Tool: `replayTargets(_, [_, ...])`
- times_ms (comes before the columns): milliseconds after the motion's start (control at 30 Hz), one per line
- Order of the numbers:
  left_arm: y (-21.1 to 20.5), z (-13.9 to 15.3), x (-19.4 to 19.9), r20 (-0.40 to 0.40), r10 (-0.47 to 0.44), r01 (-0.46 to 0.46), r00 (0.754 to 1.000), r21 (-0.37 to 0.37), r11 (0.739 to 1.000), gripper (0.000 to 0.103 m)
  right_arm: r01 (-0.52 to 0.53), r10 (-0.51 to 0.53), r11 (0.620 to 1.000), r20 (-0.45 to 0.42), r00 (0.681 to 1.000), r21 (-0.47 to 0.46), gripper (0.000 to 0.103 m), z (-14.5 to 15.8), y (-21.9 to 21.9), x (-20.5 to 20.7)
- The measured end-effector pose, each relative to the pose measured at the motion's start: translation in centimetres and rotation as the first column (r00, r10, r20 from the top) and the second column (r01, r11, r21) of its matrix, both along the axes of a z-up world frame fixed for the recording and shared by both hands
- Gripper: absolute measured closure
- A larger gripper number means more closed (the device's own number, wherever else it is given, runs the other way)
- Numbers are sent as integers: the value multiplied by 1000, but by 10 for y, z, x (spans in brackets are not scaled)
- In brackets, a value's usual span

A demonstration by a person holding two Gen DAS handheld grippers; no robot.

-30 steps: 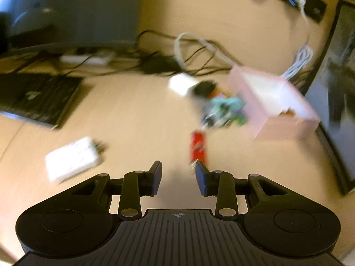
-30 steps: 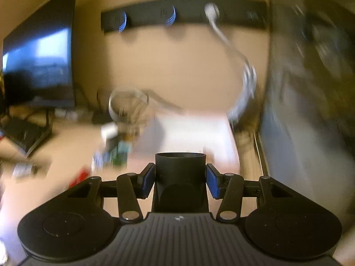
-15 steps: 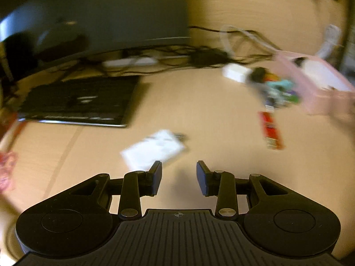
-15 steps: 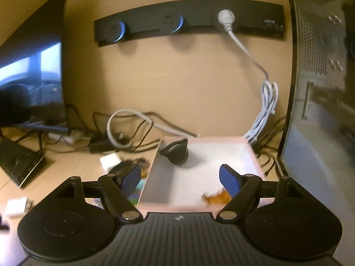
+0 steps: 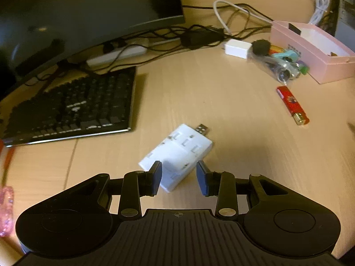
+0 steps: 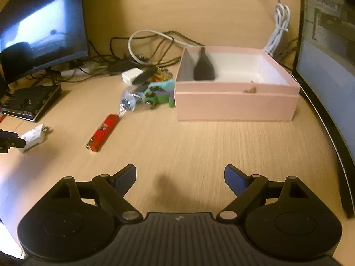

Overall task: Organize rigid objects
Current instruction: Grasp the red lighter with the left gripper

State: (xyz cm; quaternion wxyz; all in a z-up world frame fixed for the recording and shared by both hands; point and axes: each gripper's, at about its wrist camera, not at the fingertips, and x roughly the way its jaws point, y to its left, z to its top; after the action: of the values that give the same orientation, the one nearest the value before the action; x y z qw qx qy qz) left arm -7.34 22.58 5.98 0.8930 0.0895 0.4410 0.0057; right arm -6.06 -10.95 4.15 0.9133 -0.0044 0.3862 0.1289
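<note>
A white USB hub (image 5: pixel 177 153) lies on the wooden desk, its near end between the fingers of my open left gripper (image 5: pixel 178 178); it also shows in the right wrist view (image 6: pixel 33 137). A red lighter (image 5: pixel 292 105) (image 6: pixel 103 132) lies further right. A pink box (image 6: pixel 235 102) (image 5: pixel 310 46) holds a black object (image 6: pixel 203 67). A pile of small items (image 6: pixel 148 90) (image 5: pixel 281 63) with a white adapter (image 5: pixel 237 48) lies left of the box. My right gripper (image 6: pixel 180 178) is wide open and empty, in front of the box.
A black keyboard (image 5: pixel 73 106) and a monitor (image 5: pixel 77 11) stand at the left, with tangled cables (image 5: pixel 177 37) and a power strip behind. A dark computer case (image 6: pixel 328 66) stands right of the box. A pink object (image 5: pixel 5 208) lies at the far left edge.
My right gripper opened, left the black object in the pink box and pulled back. My left gripper swung left and moved up to the white USB hub.
</note>
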Motion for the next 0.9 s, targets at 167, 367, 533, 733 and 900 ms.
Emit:
replayTargets(167, [-13,-7,0,9,-88,88,996,1,996,58,32,-30,999,-89,996,18,16,-10,2,4])
replayTargets(367, [-28,6,8,36,-106,109,994,-112,988,55,66,-64,998,-86,994,19,13,-12,4,0])
replayTargets(533, [-89,17,40,100,-126,148,987,-260,954,55,56,-54,998,-90,994,19,0,-15,9,-3])
replayTargets(733, [-140,-6,81,62,-83,95,995,-214,972,54,33,-33,999,-102,994,-3,0,-14,11,-3])
replayTargets(900, [-146,-25,89,-2,-64,62,998,-188,980,57,-31,31,1000,-94,995,-2,0,-14,6,-6])
